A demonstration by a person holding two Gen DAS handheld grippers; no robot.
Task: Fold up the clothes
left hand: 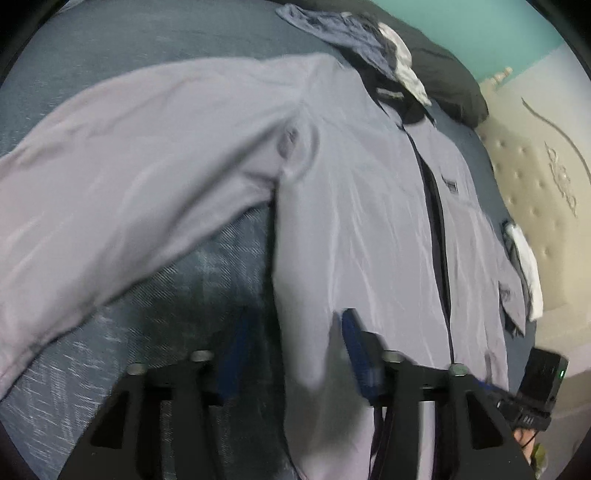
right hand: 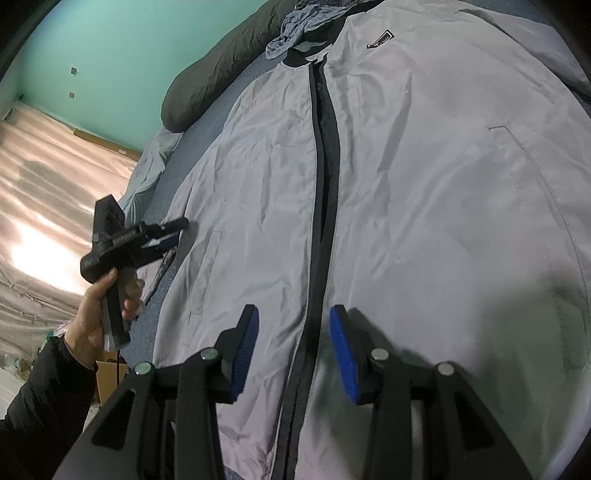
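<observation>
Lying flat on the bed (left hand: 155, 295): grey jacket (right hand: 424, 184), front up | left gripper (left hand: 291, 354) pinching its side hem near the bed's edge | right gripper (right hand: 293, 339) hovering open over the zip (right hand: 325, 166)

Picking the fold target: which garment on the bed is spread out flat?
The grey zip-front jacket, spread flat across the bed. The blue garment by the dark pillow is crumpled; the white-and-grey one at the bed's edge is bunched.
</observation>
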